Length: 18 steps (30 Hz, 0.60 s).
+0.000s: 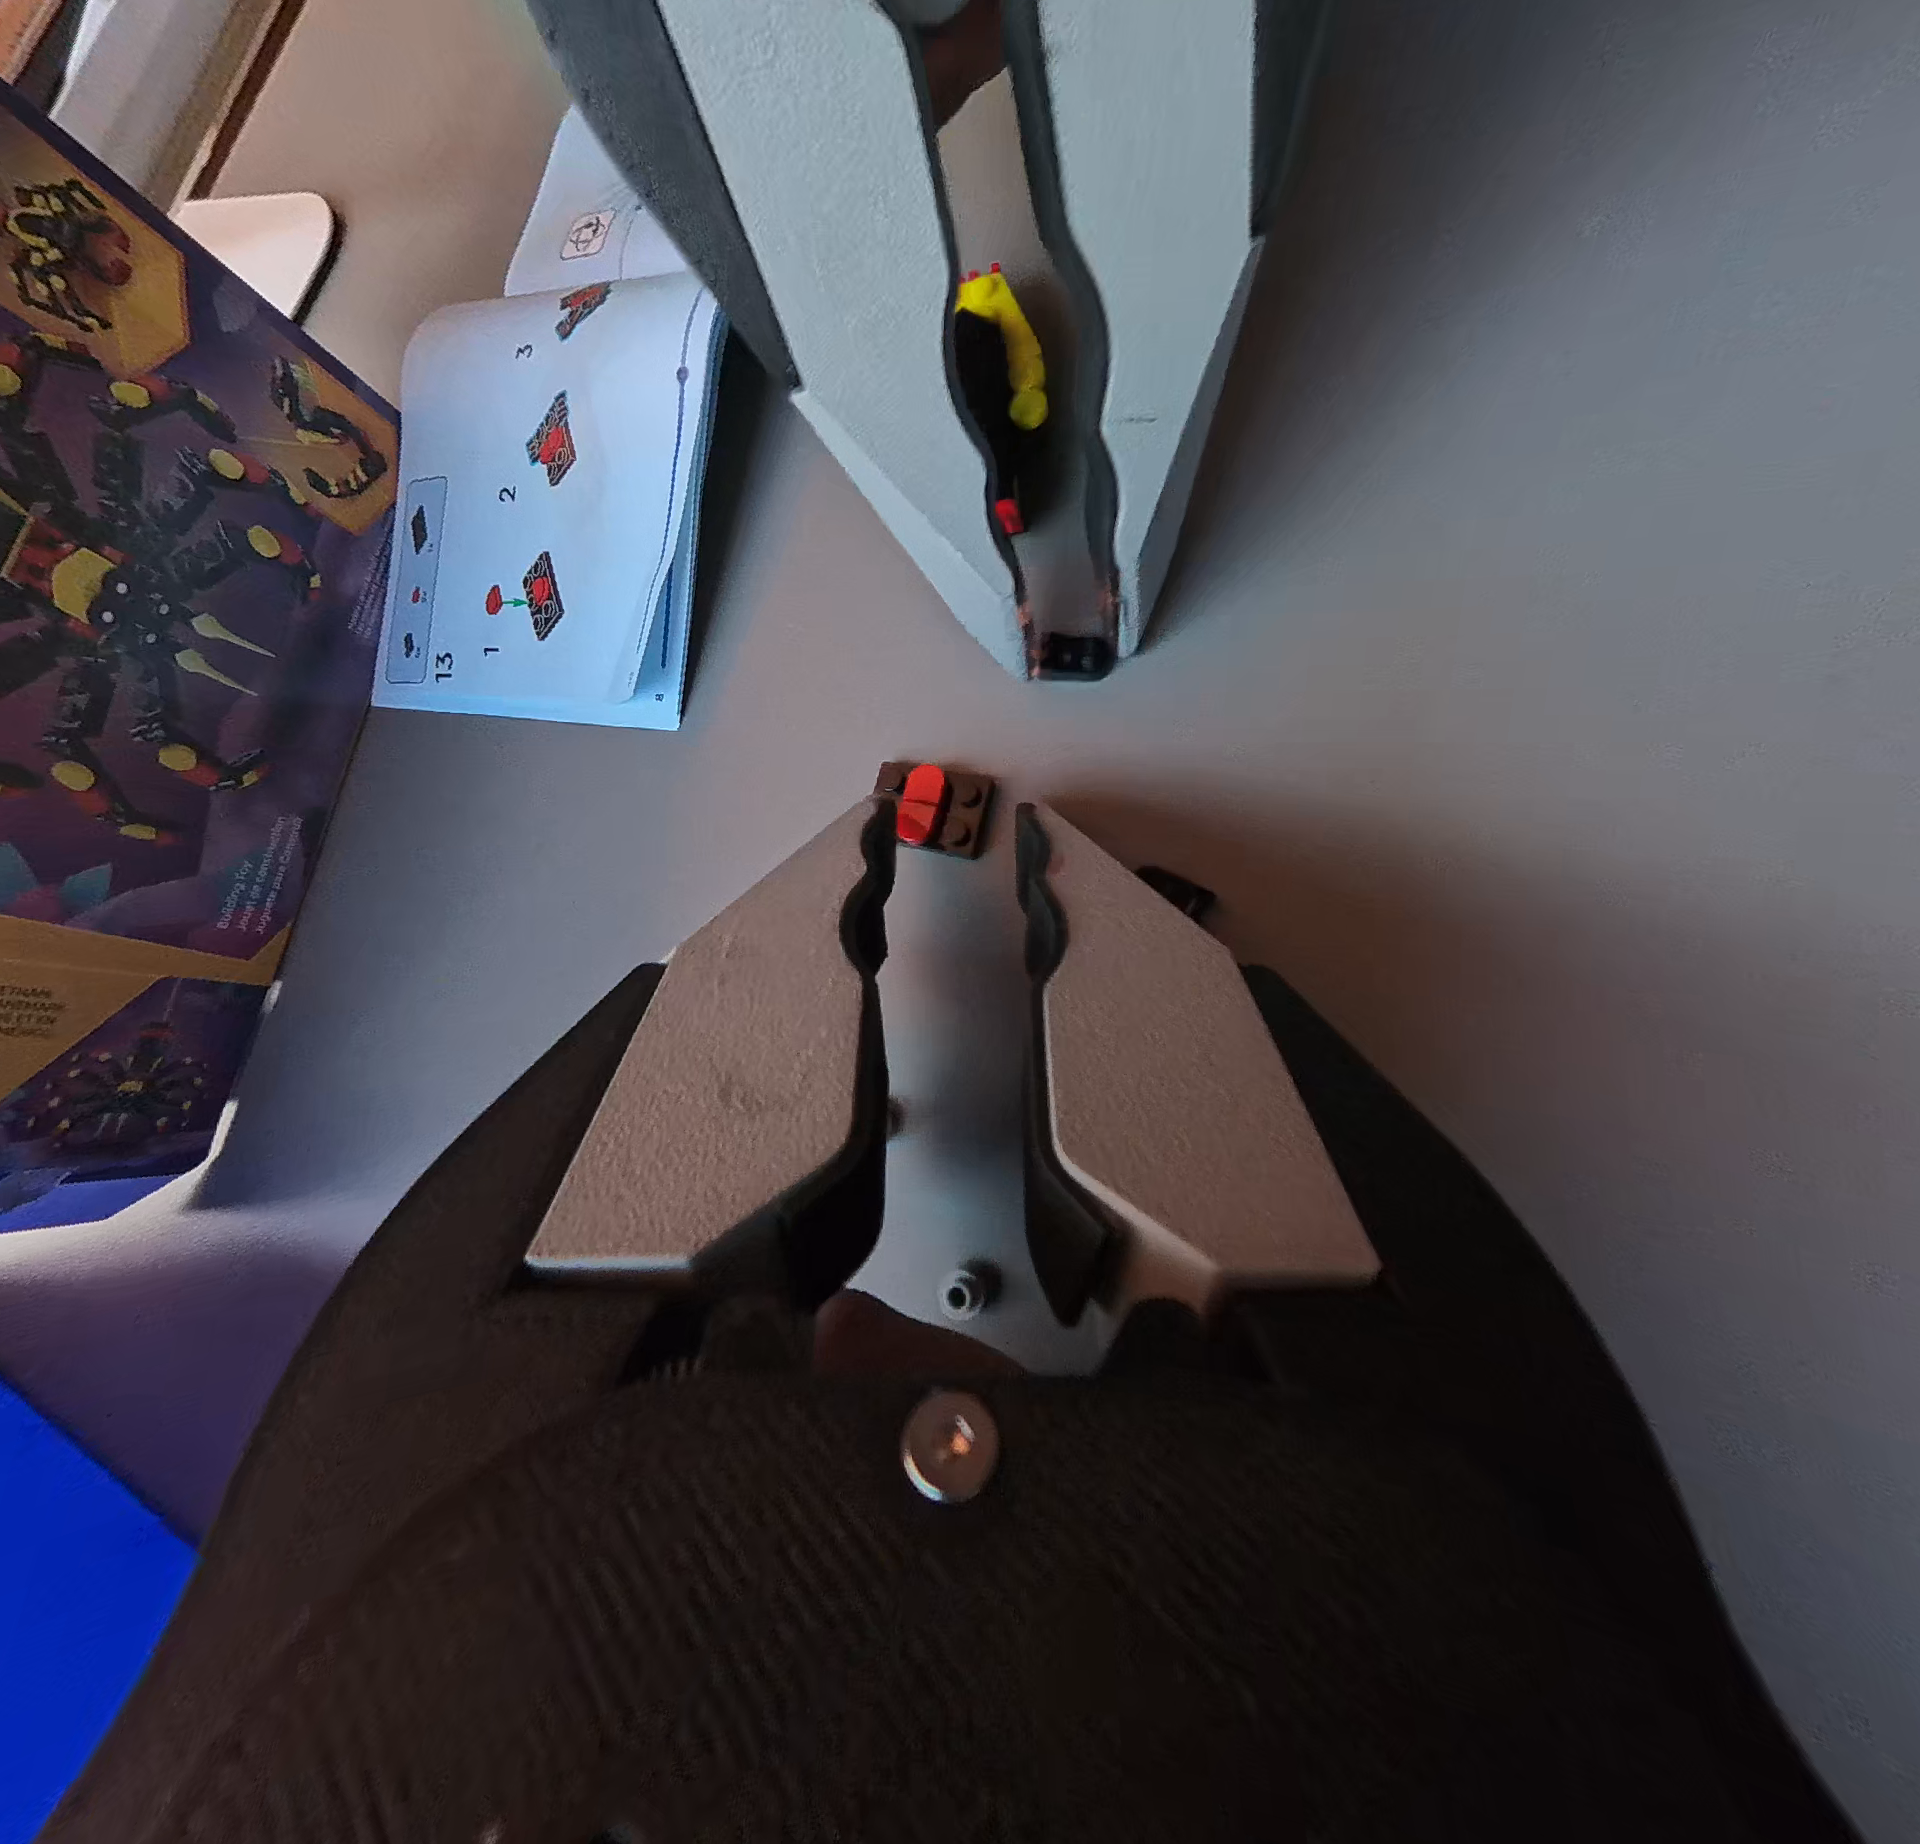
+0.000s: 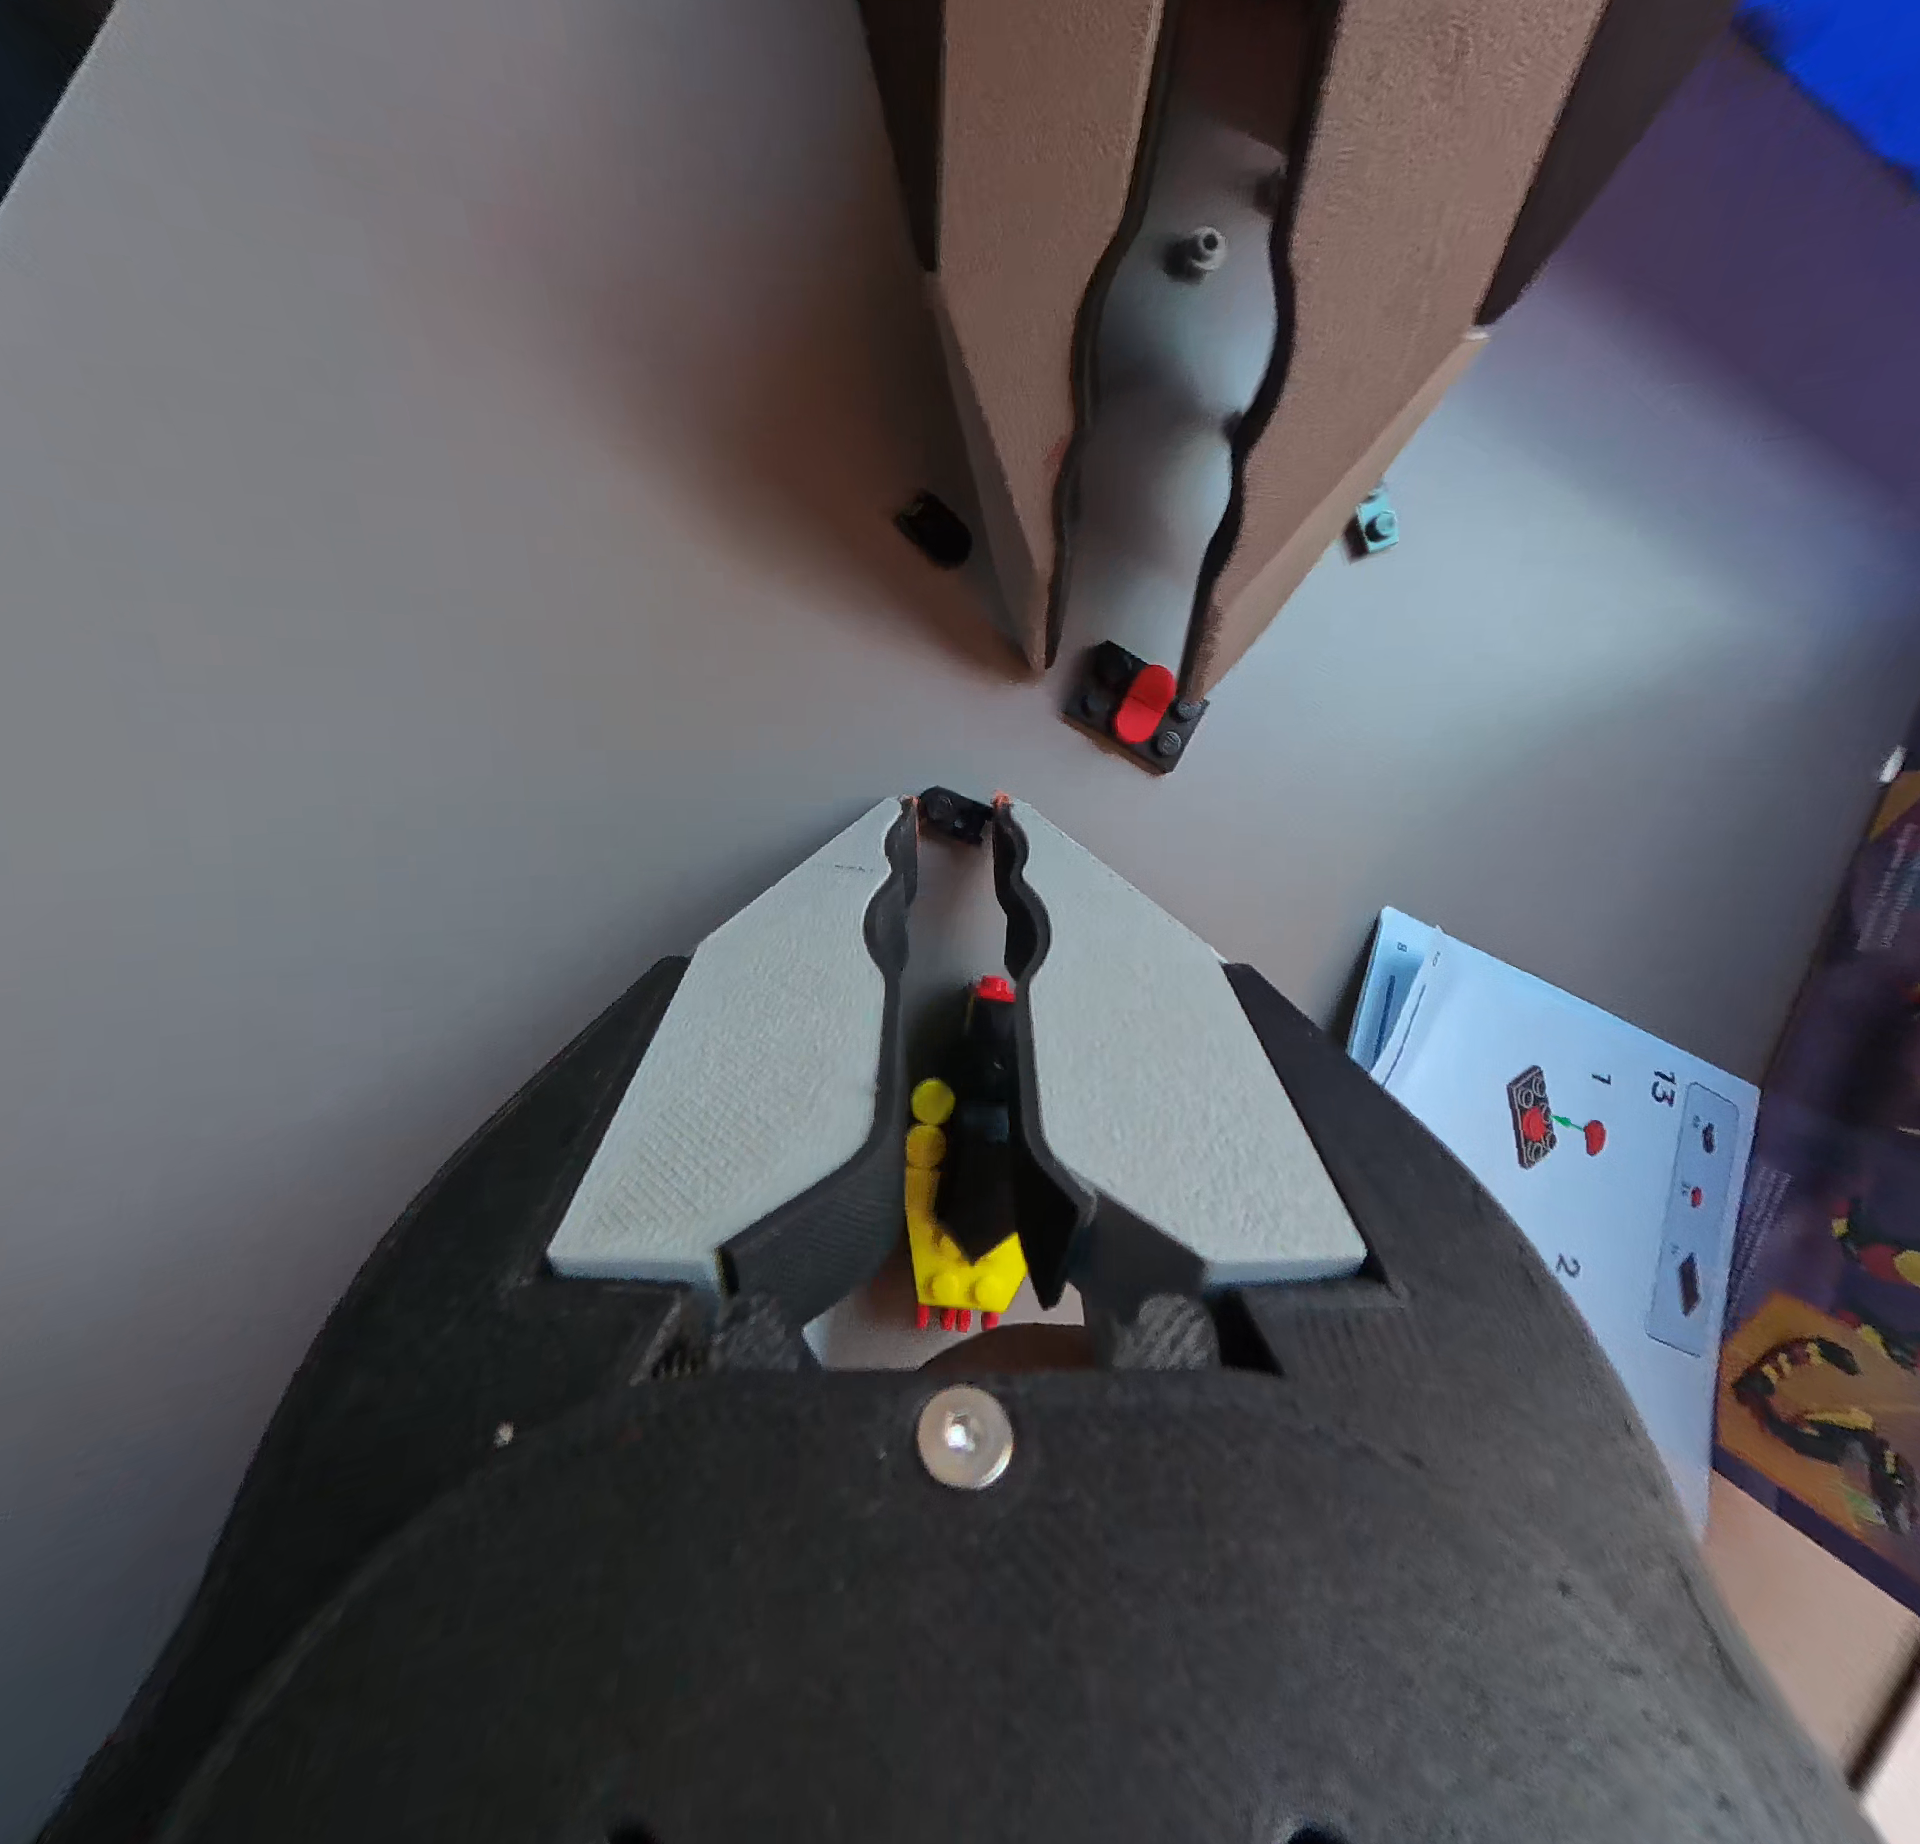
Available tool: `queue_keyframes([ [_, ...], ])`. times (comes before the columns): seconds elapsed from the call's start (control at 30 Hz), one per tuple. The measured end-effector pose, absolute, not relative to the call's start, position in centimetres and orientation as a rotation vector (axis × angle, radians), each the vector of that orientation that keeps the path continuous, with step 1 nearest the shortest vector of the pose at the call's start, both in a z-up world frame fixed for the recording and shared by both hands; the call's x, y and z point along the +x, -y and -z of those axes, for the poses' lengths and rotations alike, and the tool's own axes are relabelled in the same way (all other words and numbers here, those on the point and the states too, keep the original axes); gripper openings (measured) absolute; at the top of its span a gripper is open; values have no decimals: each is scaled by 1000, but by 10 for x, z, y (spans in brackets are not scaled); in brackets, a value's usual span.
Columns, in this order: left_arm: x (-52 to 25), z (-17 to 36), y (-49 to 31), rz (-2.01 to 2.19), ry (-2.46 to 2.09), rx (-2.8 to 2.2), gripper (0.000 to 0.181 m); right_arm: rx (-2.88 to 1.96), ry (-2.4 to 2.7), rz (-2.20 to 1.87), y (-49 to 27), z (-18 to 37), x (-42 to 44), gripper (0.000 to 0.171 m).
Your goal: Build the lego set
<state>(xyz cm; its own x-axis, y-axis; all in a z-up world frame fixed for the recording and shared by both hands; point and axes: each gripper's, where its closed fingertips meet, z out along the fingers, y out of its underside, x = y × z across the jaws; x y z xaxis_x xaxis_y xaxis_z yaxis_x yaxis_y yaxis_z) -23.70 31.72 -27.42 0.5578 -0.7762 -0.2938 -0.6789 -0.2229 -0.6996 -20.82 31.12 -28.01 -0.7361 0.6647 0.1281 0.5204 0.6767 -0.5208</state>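
While the two grippers are facing each other tip to tip over the pale table, the left gripper is standing with its jaws parted, a dark square plate carrying a red rounded tile lying on the table at its tips; only one fingertip is touching the plate, so nothing is being clamped. The right gripper is pinching a small black piece between its tips, jaws nearly closed on it. A narrow strip of bare table is separating the plate from that held piece.

Room is lying open toward the right gripper's left side, while the instruction booklet and the set's box are crowding the opposite edge.

Only the right wrist view is showing a yellow-and-black assembly clearly, sitting on the table below the right gripper's fingers, plus a loose pale blue piece and a loose black piece either side of the left gripper.
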Motion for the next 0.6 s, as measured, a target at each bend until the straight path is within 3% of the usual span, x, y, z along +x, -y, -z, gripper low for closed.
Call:
queue_keyframes([
  [0.03,-236,274,-317,148,-1176,-1961,20,-985,2572,-675,-313,280,-211,11],
  [0.43,-233,275,-322,112,-1114,-2000,13,-1494,2283,-670,-332,280,-209,12],
  [0.6,-231,275,-326,101,-1057,-2030,9,-1471,2283,-641,-333,278,-193,25],
])
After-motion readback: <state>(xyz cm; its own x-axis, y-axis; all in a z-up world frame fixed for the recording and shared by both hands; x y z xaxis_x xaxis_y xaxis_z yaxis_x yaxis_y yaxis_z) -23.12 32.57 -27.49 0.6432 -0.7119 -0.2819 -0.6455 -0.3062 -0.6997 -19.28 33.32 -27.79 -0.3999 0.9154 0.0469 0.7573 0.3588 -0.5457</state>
